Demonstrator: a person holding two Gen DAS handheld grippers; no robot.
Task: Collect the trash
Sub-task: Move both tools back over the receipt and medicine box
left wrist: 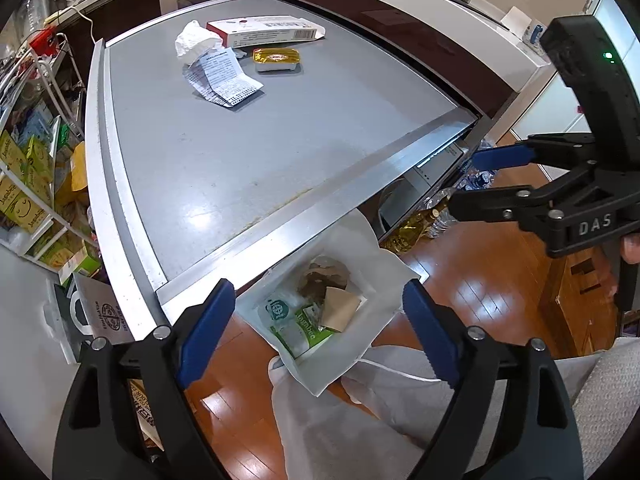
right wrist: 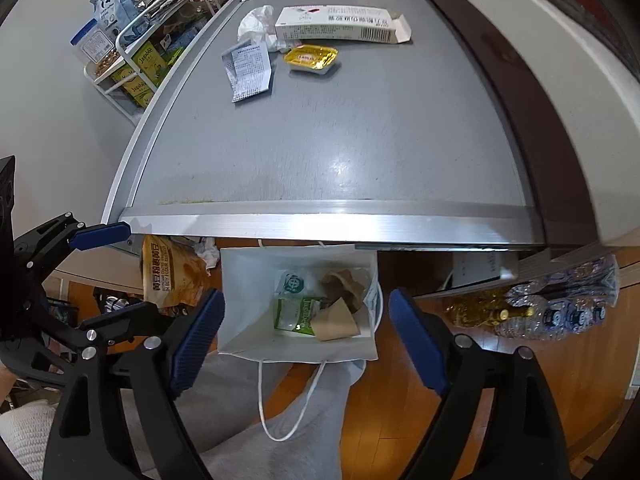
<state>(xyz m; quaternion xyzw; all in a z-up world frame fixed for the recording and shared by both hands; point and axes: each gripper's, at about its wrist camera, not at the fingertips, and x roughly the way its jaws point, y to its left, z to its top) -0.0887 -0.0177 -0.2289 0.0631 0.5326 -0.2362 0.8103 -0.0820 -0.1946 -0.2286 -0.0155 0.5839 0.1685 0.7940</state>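
Note:
A white paper bag (left wrist: 352, 360) (right wrist: 240, 300) stands open on the wooden floor just below the table's front edge. Inside it lie a green and white wrapper (right wrist: 294, 314) and crumpled brown paper (left wrist: 338, 304). My left gripper (left wrist: 317, 285) hovers above the bag, open, with nothing between its pads. My right gripper (right wrist: 306, 294) (left wrist: 464, 182) hangs beside it over the same bag, also open and empty. At the far end of the grey table (left wrist: 224, 160) lie a crumpled tissue (left wrist: 196, 42), a white and red carton (left wrist: 264, 30), a printed leaflet (left wrist: 224, 76) and a gold foil tub (left wrist: 276, 59).
A wire rack (left wrist: 36, 168) with green boxes stands left of the table. A yellow snack bag (right wrist: 168, 276) and plastic bottles (right wrist: 560, 304) sit under the table. A person's grey trouser legs (right wrist: 288, 432) are beside the bag. A white counter (left wrist: 460, 12) runs behind.

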